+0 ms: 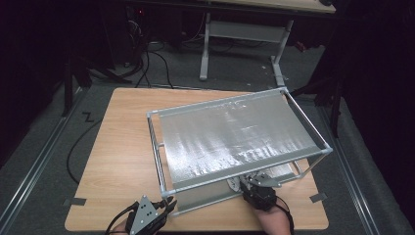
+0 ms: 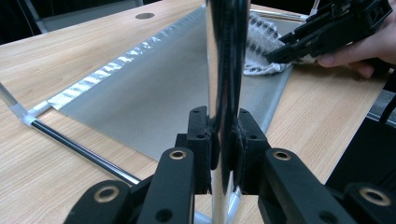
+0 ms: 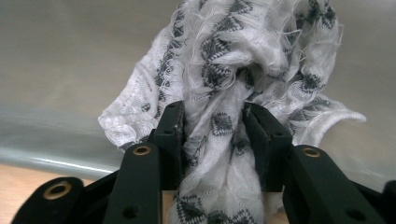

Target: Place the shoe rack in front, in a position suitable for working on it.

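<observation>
Meanwhile: both grippers busy at the near edge of the rack.

Left gripper (image 2: 223, 154) is clamped on the rack's chrome corner post (image 2: 226, 70). Right gripper (image 3: 217, 135) has its jaws pressed onto a bunched white cloth with dark pattern (image 3: 233, 60), which lies on the grey metal sheet (image 3: 70, 56) under the rack's upper shelf (image 1: 235, 134), on the wooden table (image 1: 122, 137).

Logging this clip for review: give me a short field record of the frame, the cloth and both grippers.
frame: metal rack with silver sheet, on wooden table
left gripper: shut on upright corner post
right gripper: fingers either side of white patterned cloth, pressing it
cloth location: under the rack's top sheet, on the lower sheet
</observation>
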Available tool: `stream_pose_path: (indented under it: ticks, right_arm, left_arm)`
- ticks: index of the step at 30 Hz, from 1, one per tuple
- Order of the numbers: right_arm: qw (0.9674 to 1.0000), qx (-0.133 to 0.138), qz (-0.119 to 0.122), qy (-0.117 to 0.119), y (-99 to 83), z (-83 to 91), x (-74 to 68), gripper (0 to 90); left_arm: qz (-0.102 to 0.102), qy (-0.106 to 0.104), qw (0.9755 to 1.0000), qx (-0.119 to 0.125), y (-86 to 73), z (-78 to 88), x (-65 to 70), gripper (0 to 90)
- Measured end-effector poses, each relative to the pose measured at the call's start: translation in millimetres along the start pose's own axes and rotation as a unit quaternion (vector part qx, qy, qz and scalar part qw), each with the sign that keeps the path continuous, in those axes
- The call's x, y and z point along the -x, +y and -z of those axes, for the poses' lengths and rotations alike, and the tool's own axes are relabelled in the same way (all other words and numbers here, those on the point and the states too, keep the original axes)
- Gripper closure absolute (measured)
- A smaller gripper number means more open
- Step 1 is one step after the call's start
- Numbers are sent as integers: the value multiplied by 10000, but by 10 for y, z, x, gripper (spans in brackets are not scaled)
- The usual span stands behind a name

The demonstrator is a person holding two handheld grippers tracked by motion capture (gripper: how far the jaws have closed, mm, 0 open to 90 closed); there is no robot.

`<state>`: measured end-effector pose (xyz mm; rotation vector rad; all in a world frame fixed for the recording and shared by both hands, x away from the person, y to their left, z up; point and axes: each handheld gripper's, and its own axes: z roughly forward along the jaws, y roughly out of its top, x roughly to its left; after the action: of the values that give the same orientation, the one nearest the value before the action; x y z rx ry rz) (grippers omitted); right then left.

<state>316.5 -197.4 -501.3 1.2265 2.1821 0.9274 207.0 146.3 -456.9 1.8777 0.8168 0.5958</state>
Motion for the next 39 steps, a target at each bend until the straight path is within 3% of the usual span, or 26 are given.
stream_pose_path:
  ticks: [9, 17, 19, 32, 35, 39]
  right_arm:
    - [9988, 124, 330, 352, 38, -38, -315, 632]
    - [9966, 112, 625, 519, 107, -62, -661, 648]
    - [9967, 81, 606, 536, 117, -66, -710, 652]
    - [9872, 183, 1026, 1206, 200, -71, -1416, 661]
    - [9838, 339, 1144, 1341, 207, -84, -1536, 668]
    - [9826, 295, 1085, 1478, 212, -75, -1633, 672]
  left_arm:
    - [-1, -1, 10000, -3, 0, 0, 0, 791]
    - [10, 17, 10000, -7, 2, -3, 4, 794]
    - [9, 19, 10000, -11, 2, -3, 4, 794]
    - [80, 3, 10000, 7, 0, -4, 19, 797]
    - [80, -4, 10000, 5, 2, -7, 27, 798]
    - [77, -1, 10000, 13, 0, -8, 29, 798]
